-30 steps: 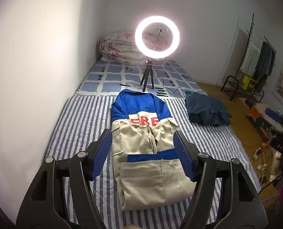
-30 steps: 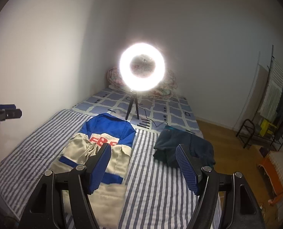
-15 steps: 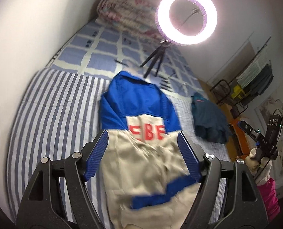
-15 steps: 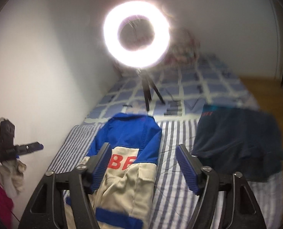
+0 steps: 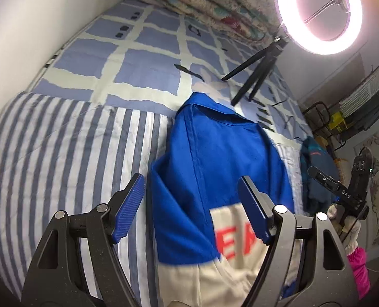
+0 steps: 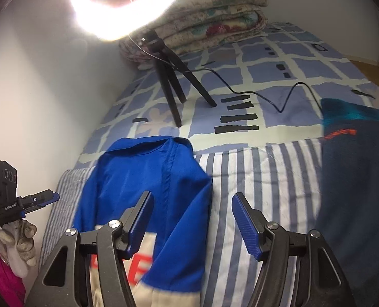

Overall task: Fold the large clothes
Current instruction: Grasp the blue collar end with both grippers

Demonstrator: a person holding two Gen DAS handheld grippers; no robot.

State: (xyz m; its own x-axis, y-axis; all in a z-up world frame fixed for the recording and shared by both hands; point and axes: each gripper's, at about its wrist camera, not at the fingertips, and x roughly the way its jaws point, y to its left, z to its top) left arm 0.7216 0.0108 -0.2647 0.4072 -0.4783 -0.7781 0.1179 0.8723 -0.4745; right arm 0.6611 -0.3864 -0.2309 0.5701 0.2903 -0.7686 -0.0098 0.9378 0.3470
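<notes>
A blue and beige jacket (image 5: 215, 179) with red letters lies folded lengthwise on the striped bed cover (image 5: 61, 153). It also shows in the right wrist view (image 6: 148, 184). My left gripper (image 5: 192, 209) is open and empty, hovering over the jacket's blue upper part near its left edge. My right gripper (image 6: 192, 220) is open and empty, over the jacket's right edge. The right gripper shows in the left wrist view (image 5: 342, 192), and the left gripper in the right wrist view (image 6: 23, 202), both held by gloved hands.
A lit ring light on a tripod (image 5: 255, 76) stands on the checked blue sheet (image 5: 138, 51) just beyond the jacket, its cable (image 6: 278, 102) trailing right. A dark blue garment (image 6: 355, 179) lies to the right. A folded floral quilt (image 5: 209, 2) lies by the far wall. A wall runs along the left.
Both grippers have moved forward and down toward the jacket's blue top end. The jacket now fills more of both views. Both jaws have stayed open.
</notes>
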